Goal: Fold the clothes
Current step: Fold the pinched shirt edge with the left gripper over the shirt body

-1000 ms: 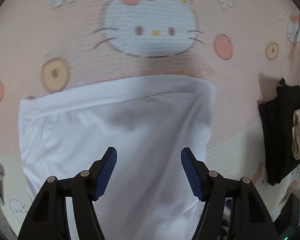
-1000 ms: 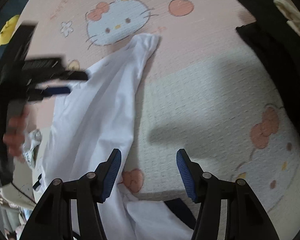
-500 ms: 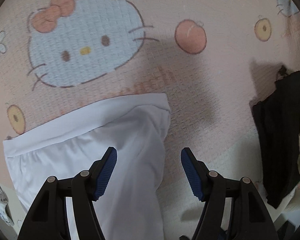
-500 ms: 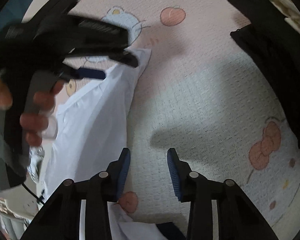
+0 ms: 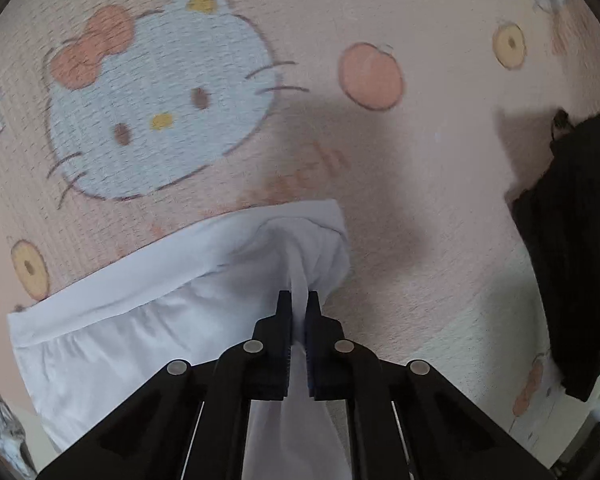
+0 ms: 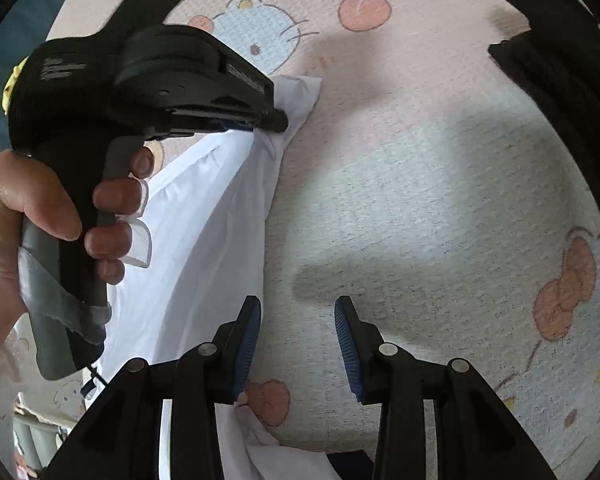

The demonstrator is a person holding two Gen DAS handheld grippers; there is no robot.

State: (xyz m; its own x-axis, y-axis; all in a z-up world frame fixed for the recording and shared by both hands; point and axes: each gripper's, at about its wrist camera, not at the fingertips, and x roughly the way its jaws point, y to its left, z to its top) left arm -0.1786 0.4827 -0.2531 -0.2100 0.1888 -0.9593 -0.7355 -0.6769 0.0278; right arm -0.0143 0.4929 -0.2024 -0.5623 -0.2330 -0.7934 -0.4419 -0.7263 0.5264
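A white garment (image 5: 148, 312) lies on a pink cartoon-print blanket (image 5: 400, 184). My left gripper (image 5: 299, 300) is shut on a pinch of the white cloth near its far right corner, which bunches up at the fingertips. In the right wrist view the same white garment (image 6: 204, 216) runs down the left side, and a hand holds the left gripper (image 6: 278, 124) clamped at its top corner. My right gripper (image 6: 298, 328) stands open above the blanket (image 6: 420, 200), just right of the garment's edge, with nothing between its fingers.
Folded black clothing (image 5: 576, 248) with a cream piece on it lies at the right edge of the blanket; the same black clothing (image 6: 560, 52) fills the upper right of the right wrist view. A dark item (image 6: 348, 460) sits at the bottom by the right gripper.
My left gripper has gone from open to shut on the white garment's corner. The right gripper narrowed half a second ago and has widened again, close to the garment's edge.
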